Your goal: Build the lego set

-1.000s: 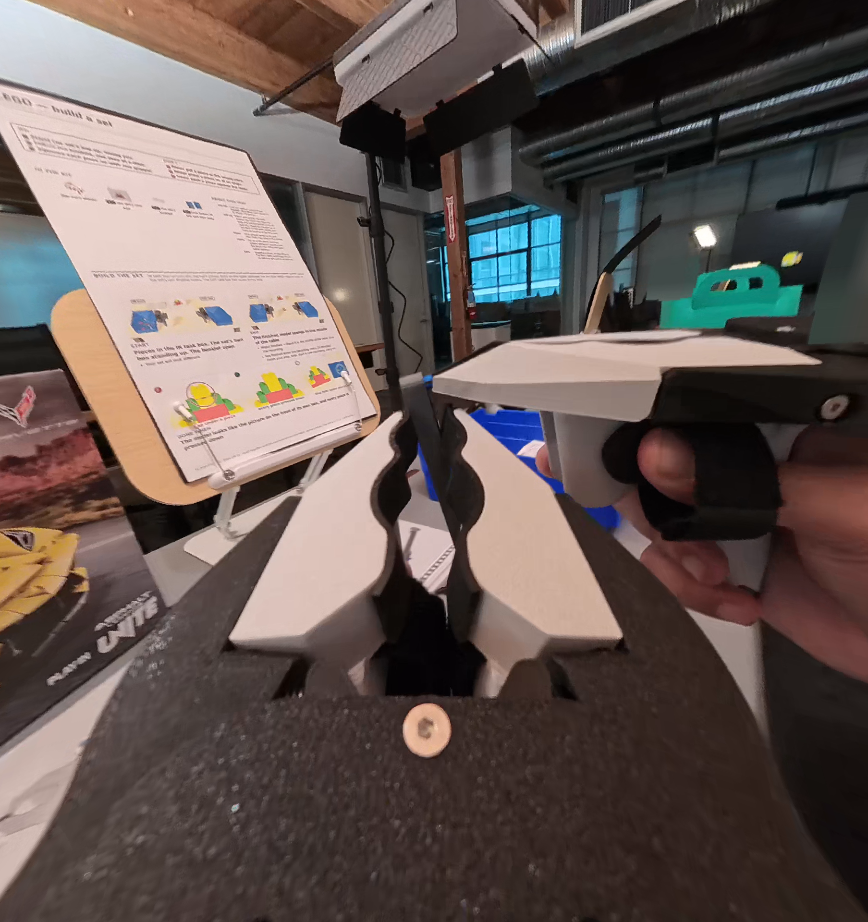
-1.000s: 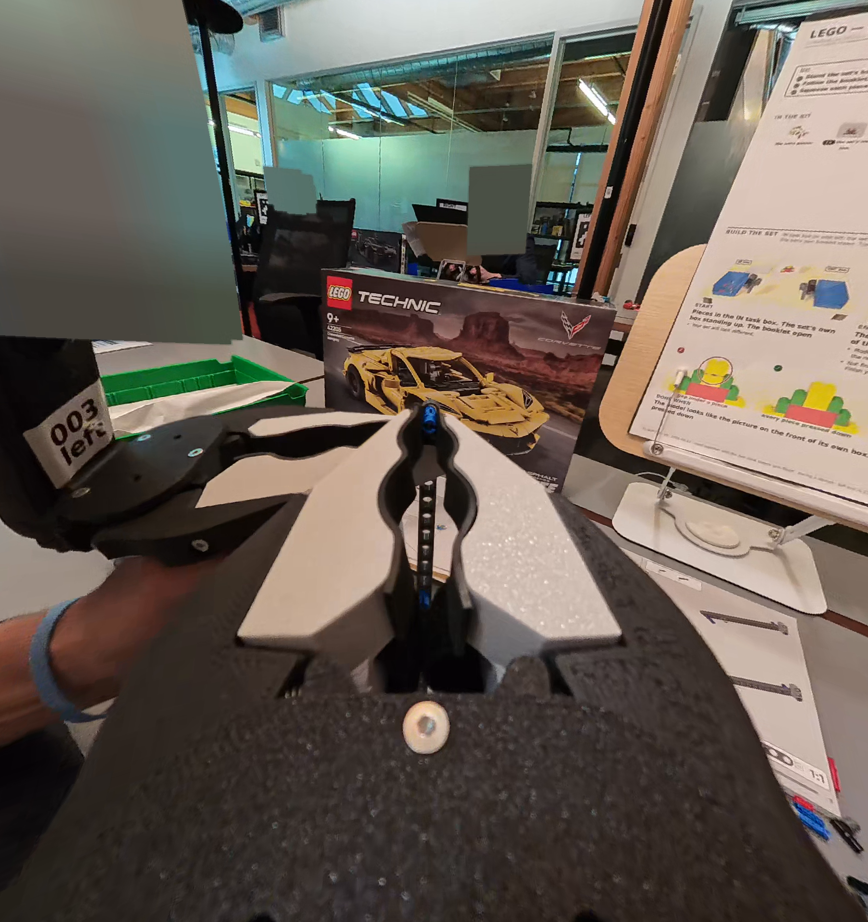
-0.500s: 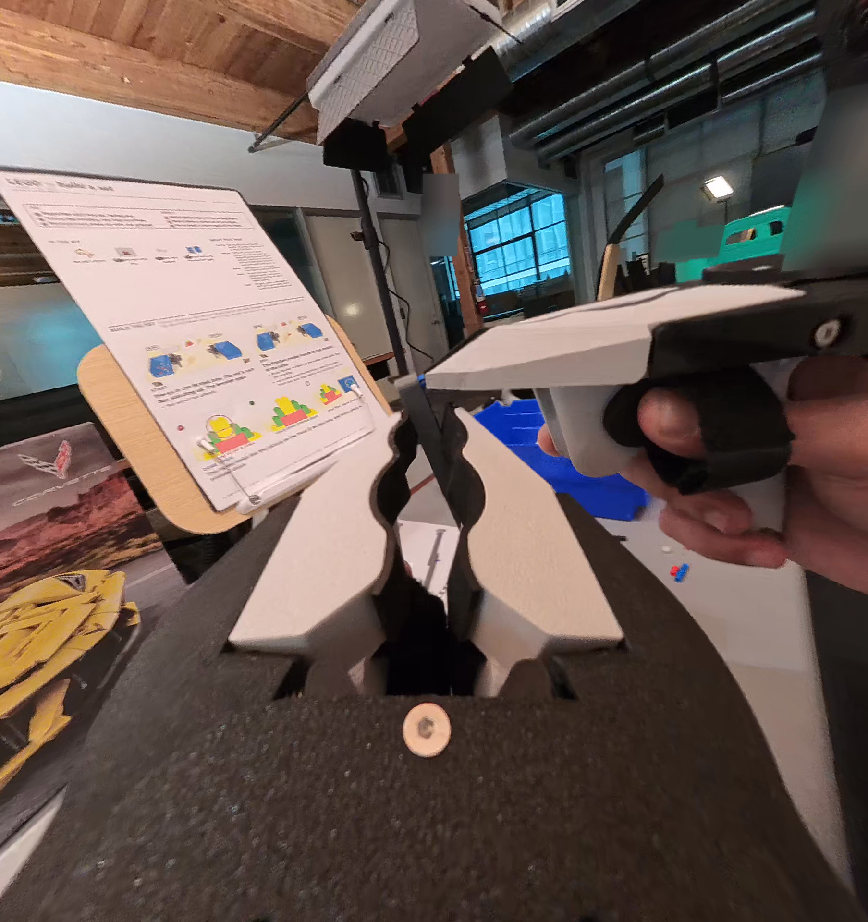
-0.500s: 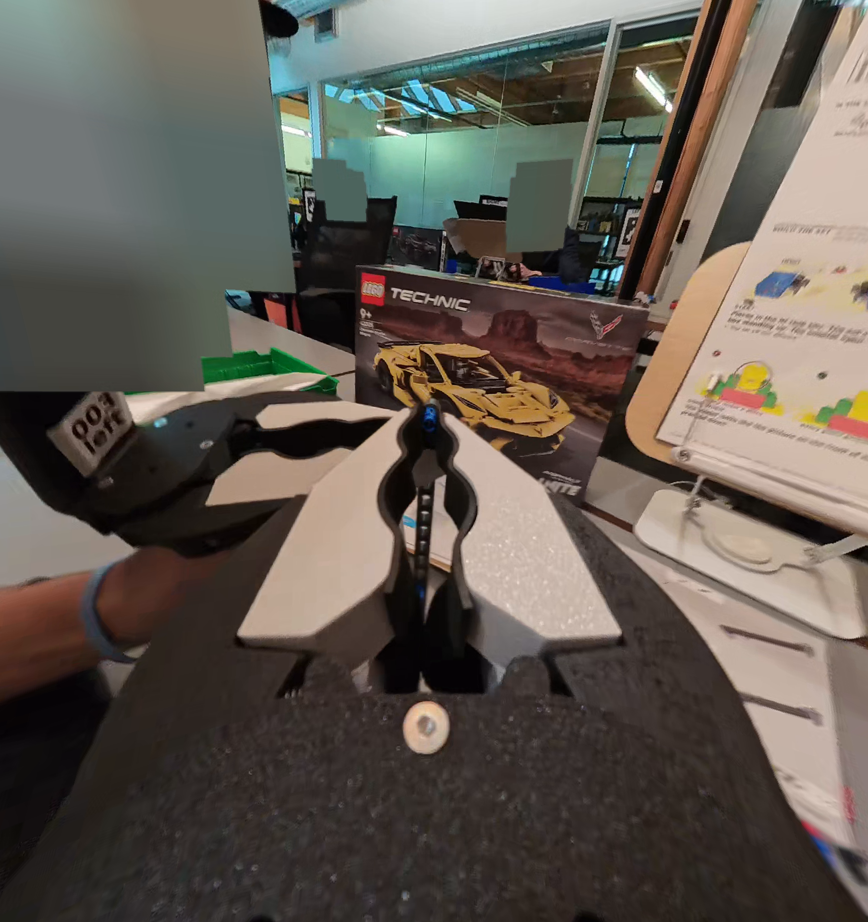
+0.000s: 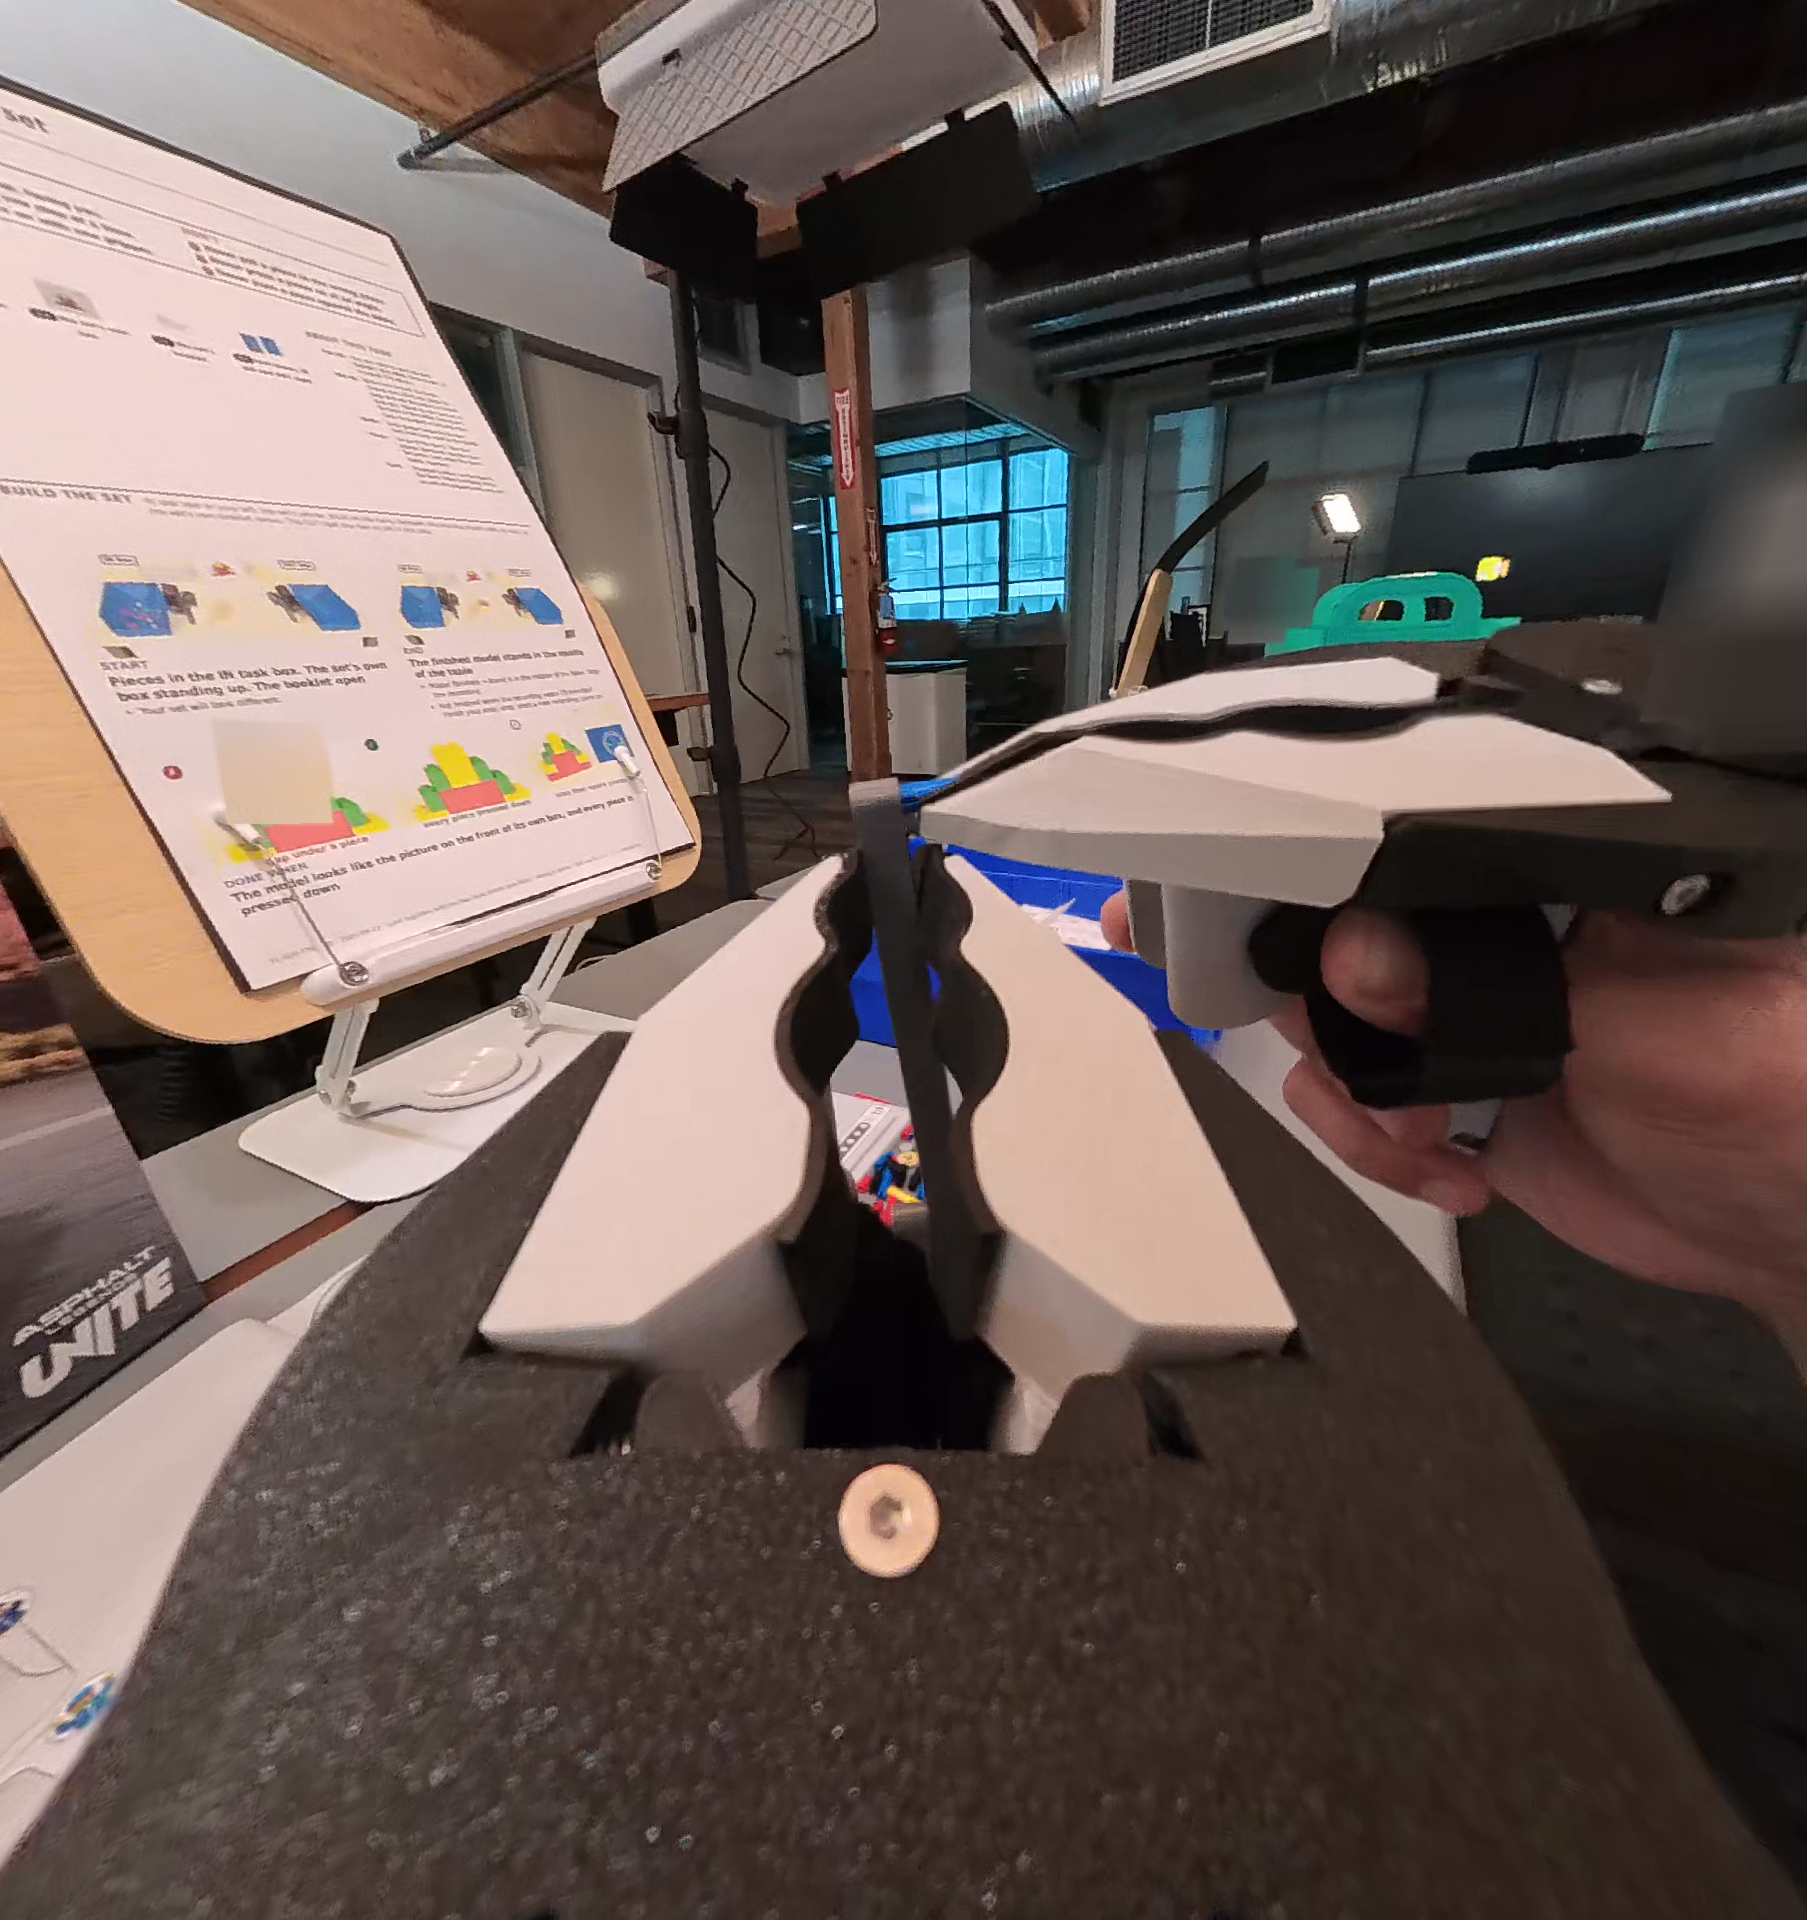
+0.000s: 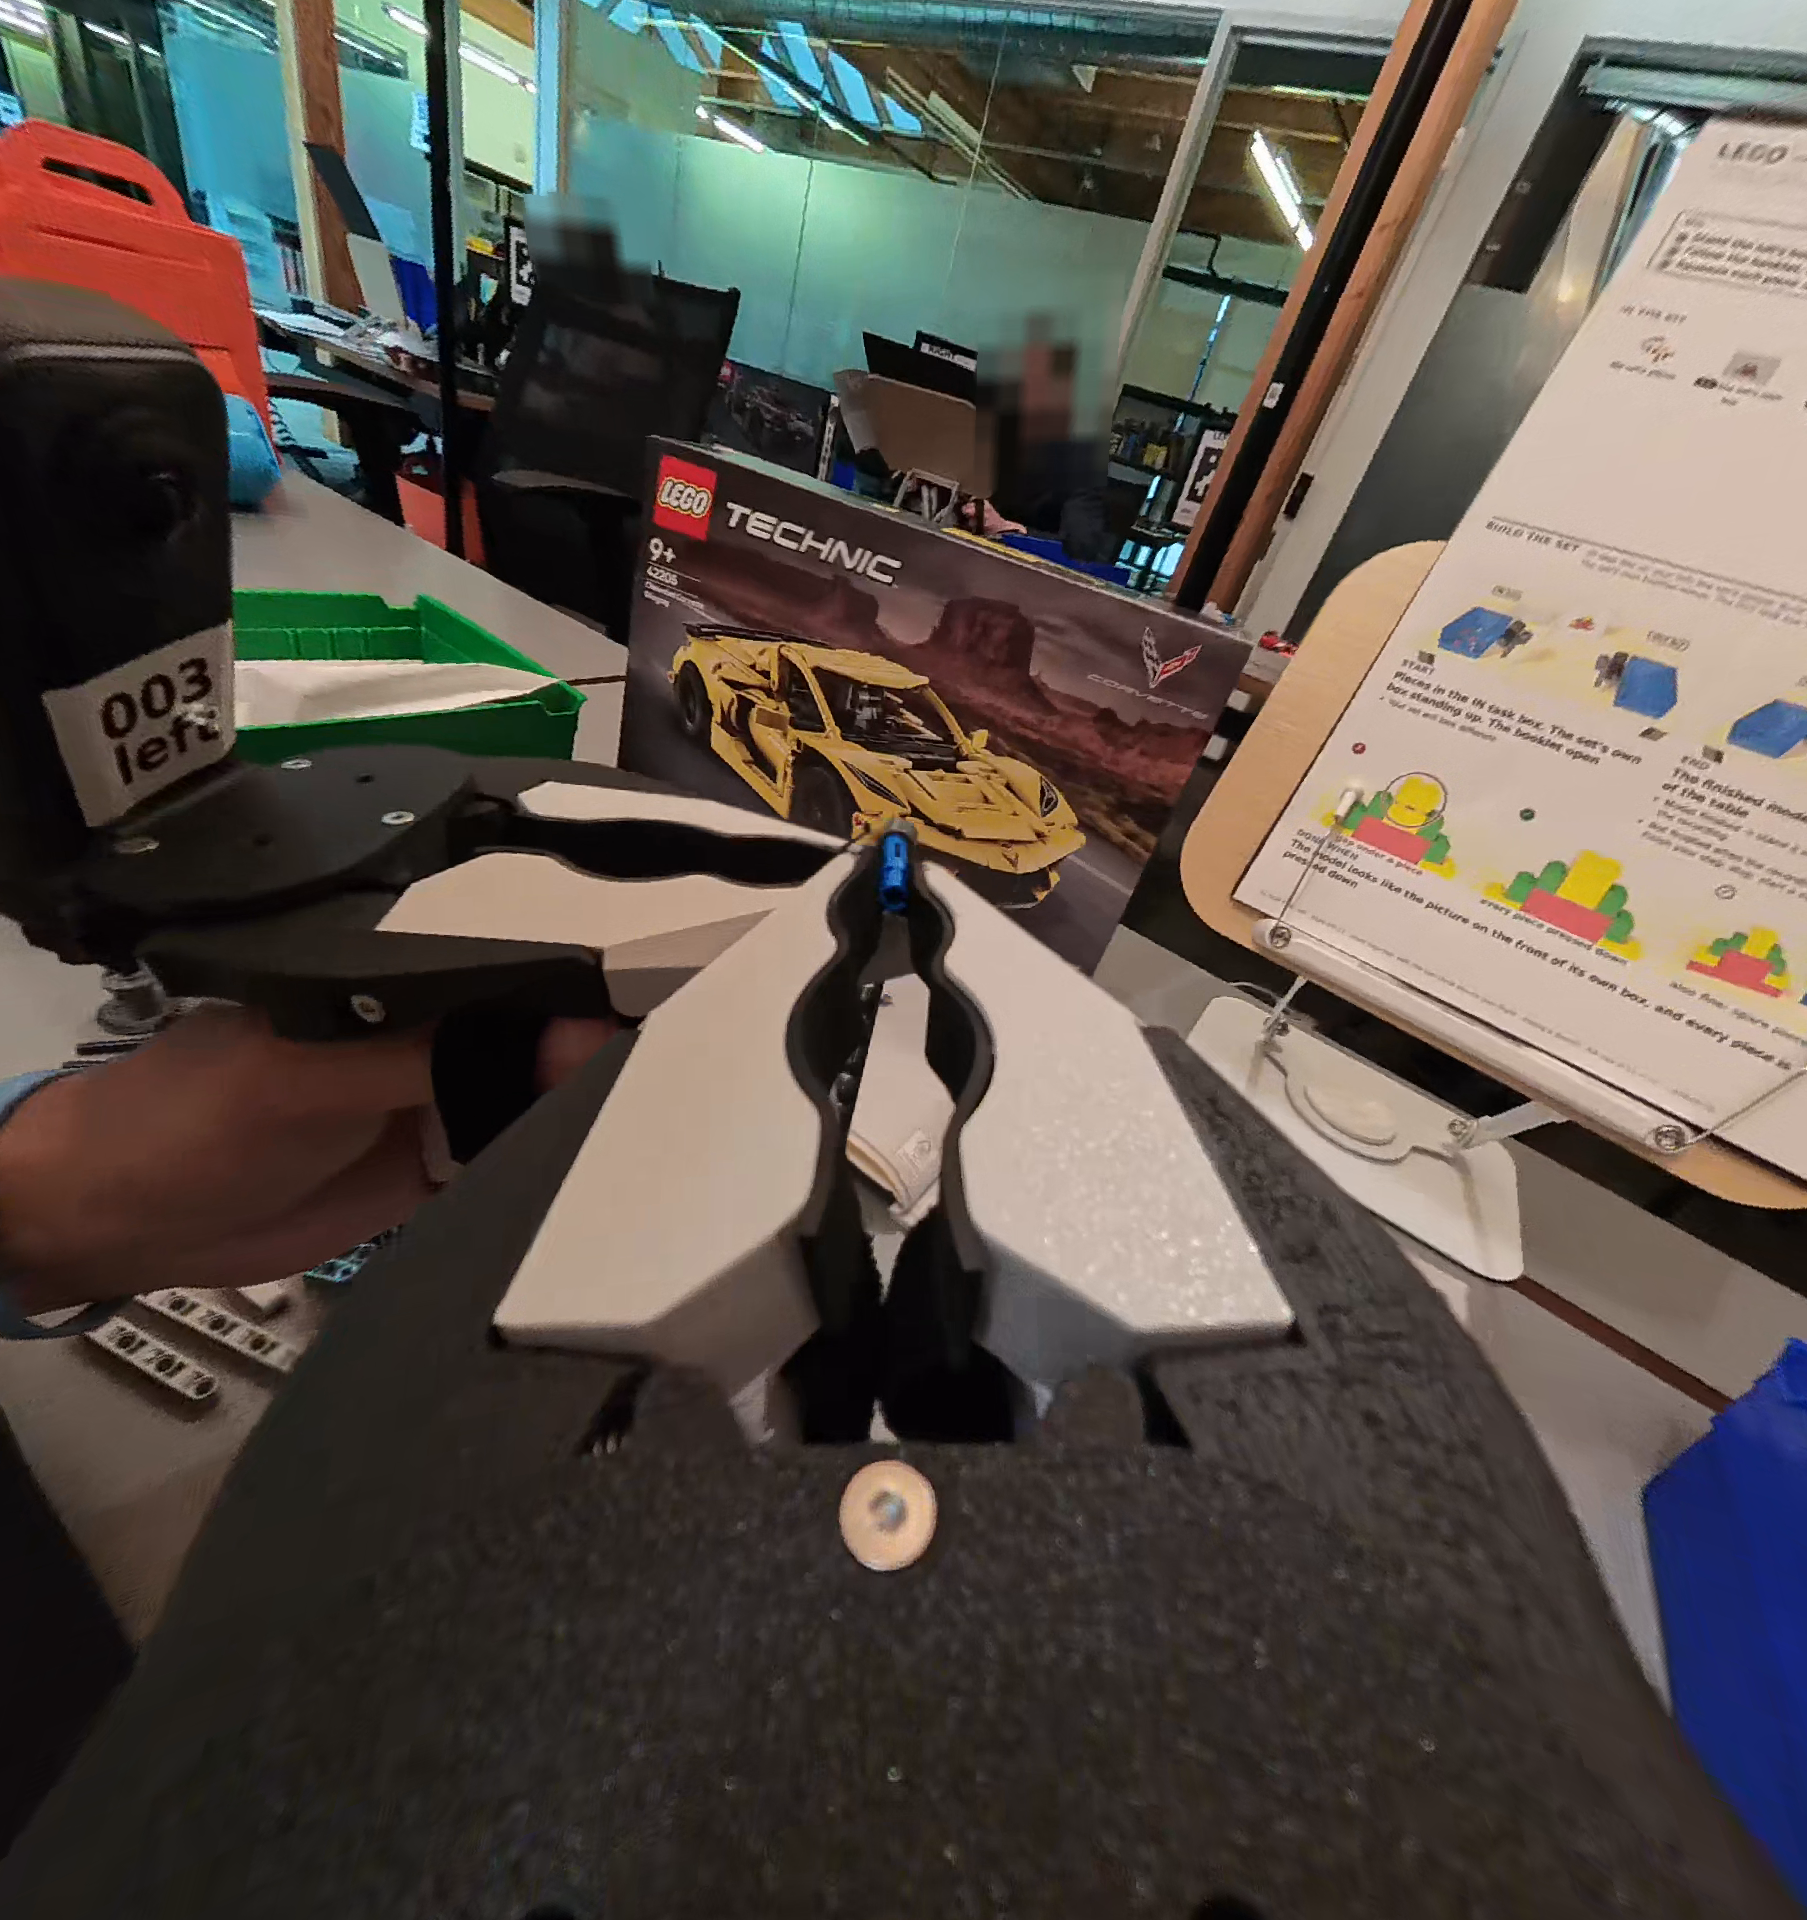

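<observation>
Two parts only, unjoined | left gripper (image 5: 894, 883) clamps dark beam (image 5: 904, 997) mid-frame | right gripper (image 6: 891, 883) pinches blue pin (image 6: 893, 854) | loose pieces (image 6: 192, 1351) lower left: nearly everything remains

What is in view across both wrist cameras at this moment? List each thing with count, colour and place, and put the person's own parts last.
Beam: one, dark grey, clamped in the left gripper.
Pin: one, blue, at the right gripper's fingertips.
Set box: one, dark with a yellow car, standing at the table's back.
Instruction sheet: one, white, on a wooden stand, right of the box.
Green tray: one, left of the box.
Blue bin: one, behind the left gripper.
Loose grey beams: a few, on the table under the left hand.
Left gripper: shut on the beam.
Right gripper: shut on the pin.
</observation>
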The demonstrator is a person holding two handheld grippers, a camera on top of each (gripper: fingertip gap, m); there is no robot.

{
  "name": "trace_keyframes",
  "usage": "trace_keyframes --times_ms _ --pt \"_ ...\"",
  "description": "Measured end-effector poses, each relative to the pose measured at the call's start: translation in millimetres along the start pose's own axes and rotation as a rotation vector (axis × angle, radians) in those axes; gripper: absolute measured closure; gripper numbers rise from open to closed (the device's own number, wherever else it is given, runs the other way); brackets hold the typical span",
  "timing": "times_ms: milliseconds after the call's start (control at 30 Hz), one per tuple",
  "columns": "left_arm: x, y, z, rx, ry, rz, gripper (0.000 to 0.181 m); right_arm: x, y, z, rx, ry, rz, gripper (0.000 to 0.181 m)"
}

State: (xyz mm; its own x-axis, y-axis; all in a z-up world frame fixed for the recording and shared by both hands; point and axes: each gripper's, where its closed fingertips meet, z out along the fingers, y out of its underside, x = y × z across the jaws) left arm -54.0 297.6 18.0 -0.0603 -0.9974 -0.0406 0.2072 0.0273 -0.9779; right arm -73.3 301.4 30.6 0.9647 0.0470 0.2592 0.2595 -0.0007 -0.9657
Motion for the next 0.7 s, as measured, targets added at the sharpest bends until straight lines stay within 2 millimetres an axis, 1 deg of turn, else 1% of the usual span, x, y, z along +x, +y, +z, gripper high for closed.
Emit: trace_keyframes --times_ms 133,267,367,533,600,700 --pt "-1.2 -1.2 -0.1 0.009 0.004 -0.065 0.174 -0.2 -1.5 1.7 0.017 0.057 -0.079 0.177" --pt "-1.2 -0.9 -0.1 0.002 0.015 -0.089 0.174 0.6 -1.3 4.2 0.019 0.06 -0.073 0.177" --pt "-0.2 -2.9 -1.3 0.005 0.023 -0.072 0.174 -0.5 -3.6 3.5 0.025 0.068 -0.111 0.177" --pt "-2.3 -10.4 -5.5 0.025 -0.055 0.127 0.174 -5.8 -8.7 2.1 -0.02 -0.014 0.032 0.177" --pt "0.7 -13.7 -6.5 0.035 -0.063 0.155 0.173 -7.5 -11.2 0.3 -0.017 -0.044 0.122 0.177" --pt "0.2 -12.3 -6.5 0.018 -0.099 0.262 0.173 -7.8 -8.4 -1.3 -0.023 -0.073 0.201 0.177"
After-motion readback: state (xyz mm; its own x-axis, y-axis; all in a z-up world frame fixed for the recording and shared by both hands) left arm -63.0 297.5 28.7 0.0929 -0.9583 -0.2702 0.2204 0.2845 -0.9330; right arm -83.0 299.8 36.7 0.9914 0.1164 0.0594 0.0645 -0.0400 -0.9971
